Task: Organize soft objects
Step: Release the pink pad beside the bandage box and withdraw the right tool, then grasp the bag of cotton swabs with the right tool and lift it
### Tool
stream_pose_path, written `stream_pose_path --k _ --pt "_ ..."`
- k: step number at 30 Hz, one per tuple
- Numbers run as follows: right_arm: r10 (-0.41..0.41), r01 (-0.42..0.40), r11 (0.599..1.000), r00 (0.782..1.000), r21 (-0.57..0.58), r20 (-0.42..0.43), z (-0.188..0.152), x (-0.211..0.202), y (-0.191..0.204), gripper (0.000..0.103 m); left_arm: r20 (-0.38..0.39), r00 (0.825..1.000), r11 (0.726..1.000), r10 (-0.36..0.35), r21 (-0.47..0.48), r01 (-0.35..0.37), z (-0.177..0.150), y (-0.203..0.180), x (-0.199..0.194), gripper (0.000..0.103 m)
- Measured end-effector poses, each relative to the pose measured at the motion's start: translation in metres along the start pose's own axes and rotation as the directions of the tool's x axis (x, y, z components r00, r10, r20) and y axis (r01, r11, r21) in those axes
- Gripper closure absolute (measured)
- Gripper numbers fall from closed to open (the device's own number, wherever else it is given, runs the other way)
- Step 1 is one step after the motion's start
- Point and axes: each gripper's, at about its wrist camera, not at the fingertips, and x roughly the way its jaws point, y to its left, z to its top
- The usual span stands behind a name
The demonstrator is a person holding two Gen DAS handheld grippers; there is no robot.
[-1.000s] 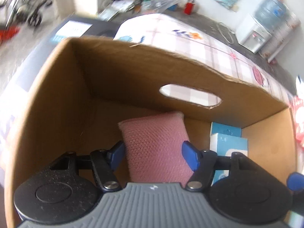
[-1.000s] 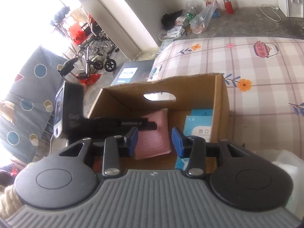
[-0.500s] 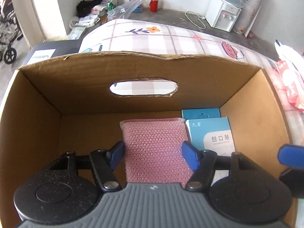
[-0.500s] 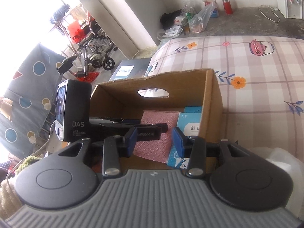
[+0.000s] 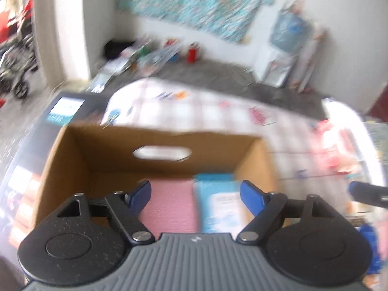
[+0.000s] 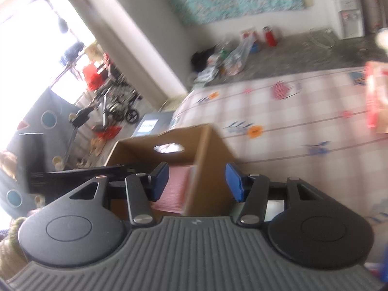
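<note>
A pink soft pad [image 5: 167, 203] lies flat on the floor of the cardboard box [image 5: 72, 160], next to a light blue packet [image 5: 218, 201]. My left gripper [image 5: 196, 194] hangs above the box's near side. Its jaws are opening and nothing is between them. In the right wrist view, the box [image 6: 208, 169] and pink pad [image 6: 177, 186] sit low in the middle. My right gripper [image 6: 197, 179] hovers over the box's right wall, with its jaws opening and empty. The left gripper's black body [image 6: 72, 172] reaches in from the left.
The box stands on a bed with a checked flowery sheet [image 6: 303, 111]. Red and pink packets [image 6: 375, 97] lie on the sheet to the right. A dark printed carton [image 5: 65, 111] is beside the bed. Floor clutter and a water dispenser [image 5: 278, 65] line the far wall.
Both grippers have pulled back and up from the box, and both pairs of jaws stand wider. The pink pad, earlier between the left fingers, now lies free in the box.
</note>
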Motion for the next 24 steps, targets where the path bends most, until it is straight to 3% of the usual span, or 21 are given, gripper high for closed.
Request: stream_pose_path --k 5,9,12,16,21,24 --pt "-0.126 0.124 0.992 0.989 0.029 0.076 0.002 -0.061 -0.059 0.045 0.002 0.991 0.985 -0.131 0.117 0.130 0.006 -0.078 -0.015 0.016" --pt "-0.248 0.237 0.966 0.962 0.105 0.112 0.004 -0.102 -0.123 0.040 -0.059 0.971 0.953 -0.232 0.185 0.239 0.003 -0.157 0.001 0.016" --pt "-0.304 0.280 0.939 0.947 0.198 0.101 0.005 -0.122 -0.178 0.039 -0.134 0.956 0.925 -0.262 0.246 0.288 -0.014 -0.217 0.029 0.016" --pt "-0.317 0.291 0.905 0.948 0.312 0.037 0.001 -0.127 -0.250 0.039 -0.256 0.932 0.887 -0.258 0.320 0.333 -0.039 -0.286 0.075 0.019" --pt "-0.334 0.326 0.880 0.942 0.345 -0.038 -0.001 -0.104 -0.305 0.039 -0.352 0.894 0.890 -0.277 0.258 0.377 -0.050 -0.324 0.132 0.028" --pt "-0.330 0.330 0.869 0.942 0.369 -0.063 0.002 -0.090 -0.331 0.040 -0.423 0.852 0.898 -0.310 0.164 0.409 -0.049 -0.335 0.165 0.032"
